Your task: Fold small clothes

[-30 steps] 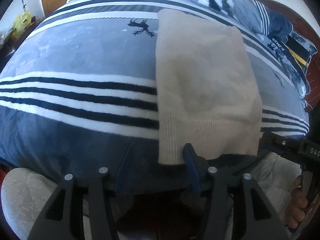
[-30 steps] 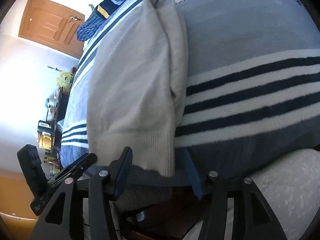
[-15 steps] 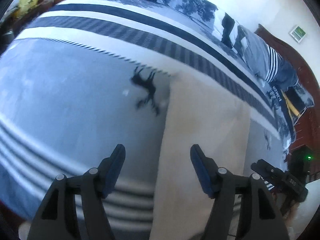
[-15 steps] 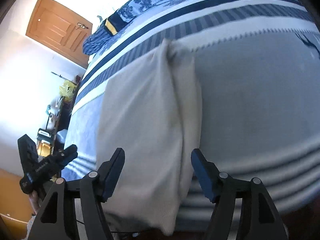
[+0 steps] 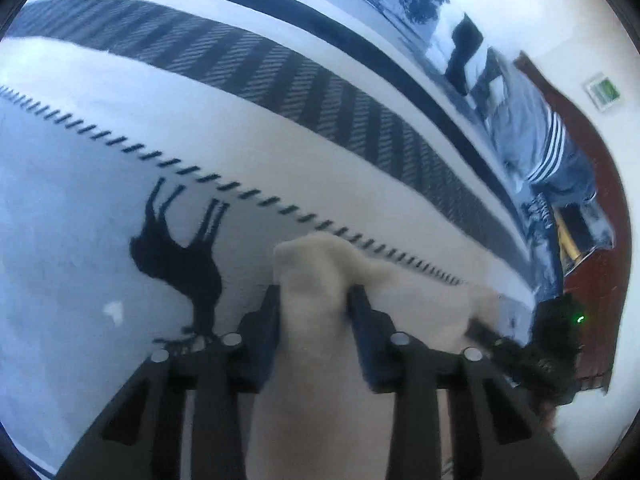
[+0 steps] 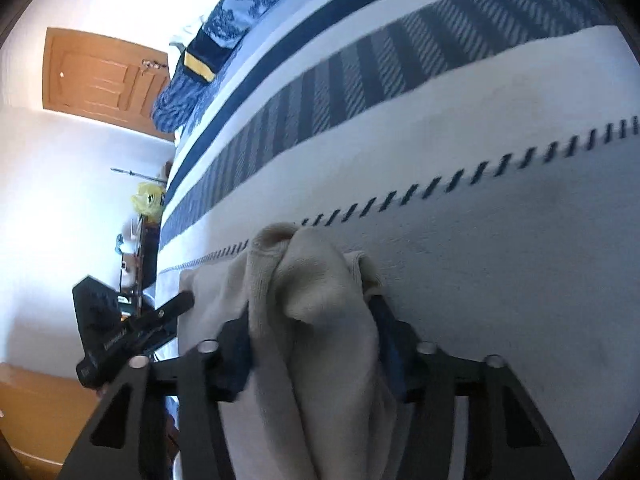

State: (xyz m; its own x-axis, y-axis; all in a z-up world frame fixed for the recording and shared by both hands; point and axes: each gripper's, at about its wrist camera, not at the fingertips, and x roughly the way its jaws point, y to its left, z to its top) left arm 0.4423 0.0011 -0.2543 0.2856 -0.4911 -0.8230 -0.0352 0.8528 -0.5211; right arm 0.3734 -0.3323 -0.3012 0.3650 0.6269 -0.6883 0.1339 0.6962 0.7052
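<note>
Both grippers, left (image 5: 314,300) and right (image 6: 312,308), have just closed on bunched far corners of the beige knit sweater (image 6: 320,360) near the blanket's stitched line (image 6: 480,172). Risk: uneven bunching may skew the fold or slip.

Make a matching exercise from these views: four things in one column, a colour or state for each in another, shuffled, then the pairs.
Things:
1. left gripper
2. deer print
3. door
4. bag

States:
A. yellow
B. shut on the beige sweater
C. brown wood
D. dark, on the blanket

Pairs: 1-B, 2-D, 3-C, 4-A
</note>
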